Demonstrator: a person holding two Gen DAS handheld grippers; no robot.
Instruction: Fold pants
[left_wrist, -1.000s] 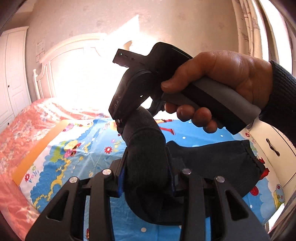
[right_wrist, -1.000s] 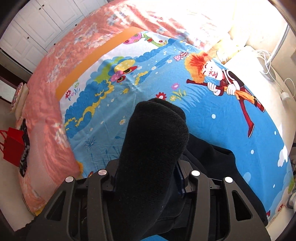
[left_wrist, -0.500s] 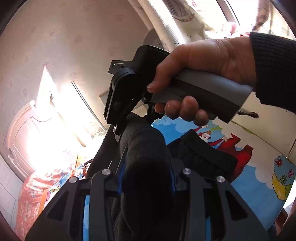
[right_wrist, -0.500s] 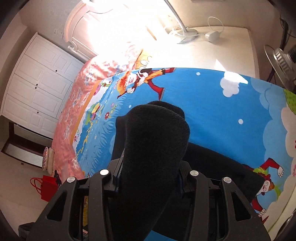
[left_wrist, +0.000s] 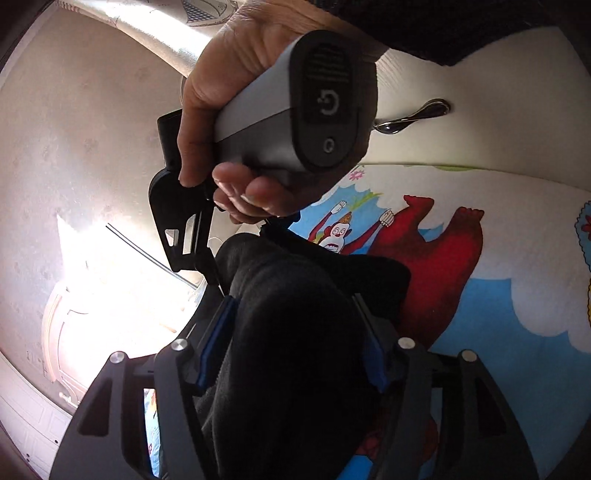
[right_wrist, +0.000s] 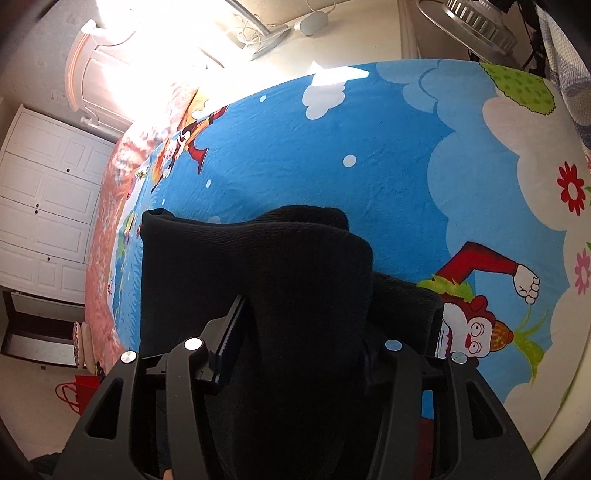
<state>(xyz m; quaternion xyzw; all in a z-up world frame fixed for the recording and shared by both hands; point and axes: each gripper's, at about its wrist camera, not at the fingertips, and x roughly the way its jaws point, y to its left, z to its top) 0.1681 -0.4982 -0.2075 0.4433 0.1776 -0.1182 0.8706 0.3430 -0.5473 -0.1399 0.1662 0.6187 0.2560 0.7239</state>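
Observation:
The black pants (left_wrist: 295, 332) bulge up between the fingers of my left gripper (left_wrist: 291, 328), which is shut on a thick fold of the cloth. In the left wrist view the right gripper body (left_wrist: 181, 221) and the hand holding it sit just ahead, above the same bunch of cloth. My right gripper (right_wrist: 299, 332) is shut on another thick fold of the black pants (right_wrist: 295, 277). The rest of the pants hangs and lies below it on the blue cartoon bedsheet (right_wrist: 314, 147). The fingertips of both grippers are hidden by cloth.
The bed has a pink quilt (right_wrist: 107, 221) at its far side and a white headboard (right_wrist: 88, 59). White wardrobe doors (right_wrist: 44, 206) stand at the left. A fan (right_wrist: 476, 22) stands at the top right. A red bag (right_wrist: 77, 391) sits on the floor.
Both grippers have swung round with the pants still held, from facing the headboard side to facing the foot of the bed. The right hand now sits closer above my left gripper.

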